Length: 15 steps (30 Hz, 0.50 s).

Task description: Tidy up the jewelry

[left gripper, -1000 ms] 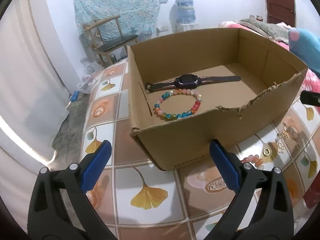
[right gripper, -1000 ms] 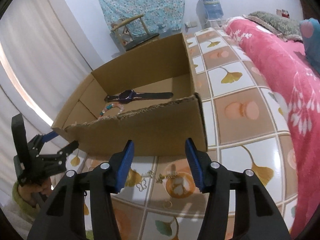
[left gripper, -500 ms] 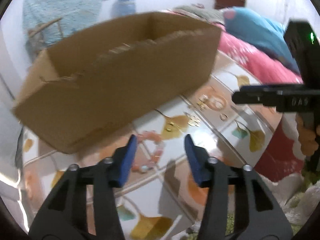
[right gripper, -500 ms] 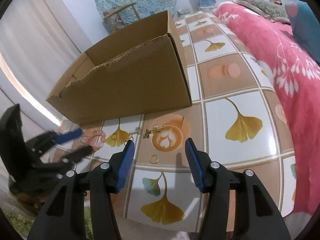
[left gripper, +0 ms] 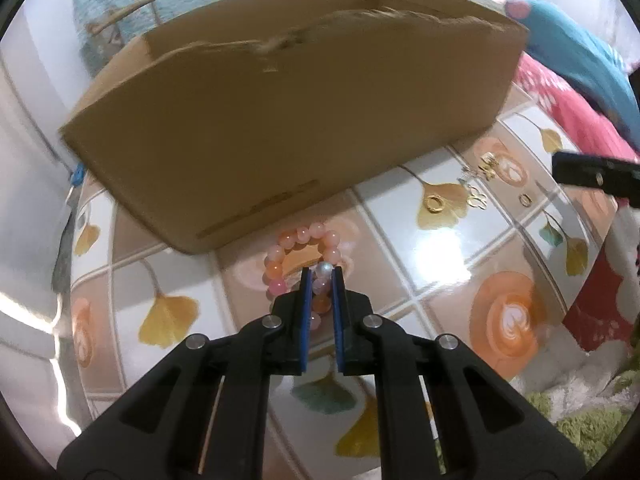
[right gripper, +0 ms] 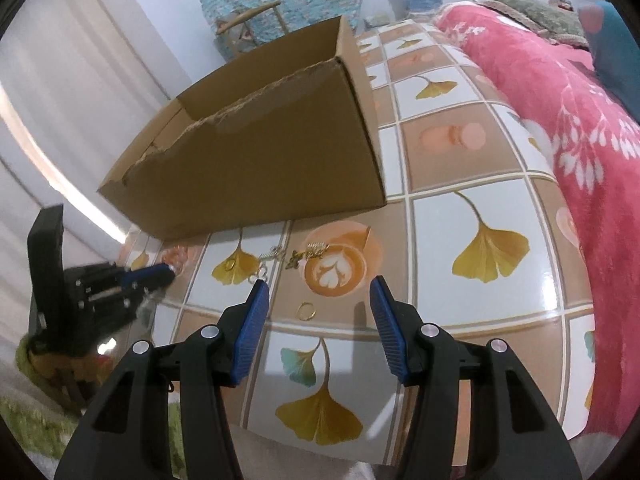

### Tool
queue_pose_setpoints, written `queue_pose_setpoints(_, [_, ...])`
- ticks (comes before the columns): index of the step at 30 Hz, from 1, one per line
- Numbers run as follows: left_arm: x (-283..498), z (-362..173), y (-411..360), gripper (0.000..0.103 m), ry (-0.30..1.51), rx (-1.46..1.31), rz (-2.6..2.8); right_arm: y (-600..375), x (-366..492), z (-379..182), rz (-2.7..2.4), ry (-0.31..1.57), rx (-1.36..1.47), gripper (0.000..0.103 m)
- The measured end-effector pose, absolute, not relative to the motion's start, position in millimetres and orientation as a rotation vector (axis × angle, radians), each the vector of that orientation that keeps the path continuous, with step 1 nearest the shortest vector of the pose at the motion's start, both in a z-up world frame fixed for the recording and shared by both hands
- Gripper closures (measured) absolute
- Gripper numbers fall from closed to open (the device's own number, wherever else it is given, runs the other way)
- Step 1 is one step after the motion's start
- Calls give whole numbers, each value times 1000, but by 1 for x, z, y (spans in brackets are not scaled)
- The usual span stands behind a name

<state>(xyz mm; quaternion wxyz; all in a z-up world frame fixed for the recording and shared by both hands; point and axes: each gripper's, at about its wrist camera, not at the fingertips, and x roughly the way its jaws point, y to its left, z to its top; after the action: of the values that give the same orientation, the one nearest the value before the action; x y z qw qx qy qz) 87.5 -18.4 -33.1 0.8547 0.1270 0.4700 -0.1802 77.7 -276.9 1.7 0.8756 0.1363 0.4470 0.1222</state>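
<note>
We see the left gripper (left gripper: 321,280) jaws just closing onto the pink bead bracelet (left gripper: 298,240) on the desk (left gripper: 440,248) | right gripper (right gripper: 318,312) half-open, empty, above a gold ring (right gripper: 306,311) | cardboard box (left gripper: 280,120) behind.

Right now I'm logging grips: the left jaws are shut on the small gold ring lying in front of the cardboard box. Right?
Not the ring. The left wrist view shows the left gripper shut on the pink beaded bracelet in front of the cardboard box; the gold ring lies untouched.
</note>
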Motion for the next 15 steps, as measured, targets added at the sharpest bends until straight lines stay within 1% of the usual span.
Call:
queue_pose_setpoints(1, [88,-30,-14,89,978,256,-380,-275,76,1,268,936,271,51])
queue_pose_setpoints(2, [88,-27,-11,79,970,250,-383,-274,75,1,274,939,260,53])
queue_pose_setpoints(3, [87,-22,-11,76,951,247,-387,-271,74,0,279,944,239,55])
queue_pose_setpoints(4, [87,-20,-12,73,939,246,-393,-268,74,-2,283,950,217,60])
queue_pose_setpoints(8, [85,-13,-25,72,910,261,-429,-258,74,-6,300,962,163,71])
queue_pose_setpoints(15, [83,-15,-48,72,905,272,-489,-241,77,-13,288,977,46,82])
